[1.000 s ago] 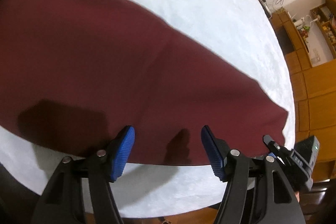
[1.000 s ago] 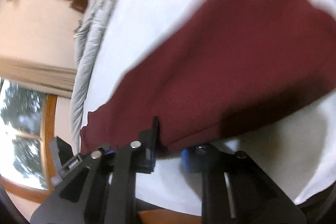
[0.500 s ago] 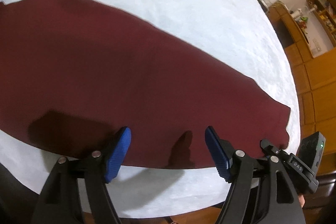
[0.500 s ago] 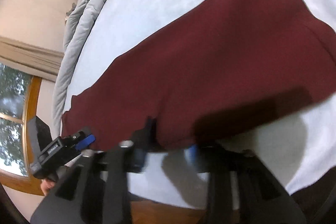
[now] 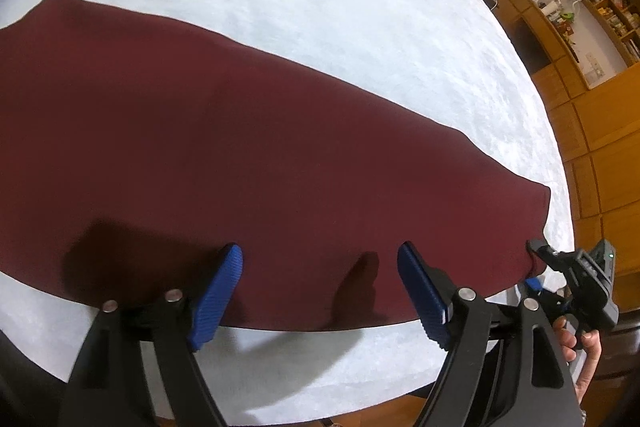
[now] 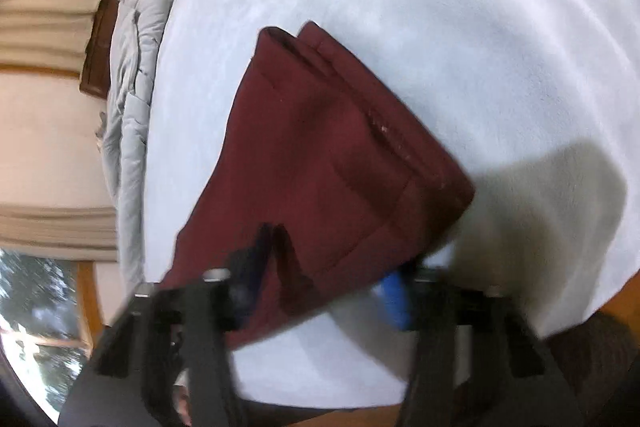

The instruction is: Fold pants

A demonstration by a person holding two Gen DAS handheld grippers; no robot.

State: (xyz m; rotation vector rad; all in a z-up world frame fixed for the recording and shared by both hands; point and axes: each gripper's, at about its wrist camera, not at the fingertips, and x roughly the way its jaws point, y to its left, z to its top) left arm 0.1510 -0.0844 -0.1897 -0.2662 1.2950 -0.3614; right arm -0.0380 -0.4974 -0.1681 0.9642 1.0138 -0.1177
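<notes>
Plainly, both sets of jaws stand apart with nothing clamped: the left gripper [image 5: 318, 293] has just been opening over the near hem, the right gripper [image 6: 326, 281] narrowing at the waistband end. Soft, limp maroon pants [image 5: 224, 155], flat on the bed [image 5: 320, 7], are best pinched at corners.

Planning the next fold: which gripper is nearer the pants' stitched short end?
Right. Right gripper straddles the pants at that end, jaws just closing; left gripper hangs over the long edge's middle, jaws just opening.
</notes>
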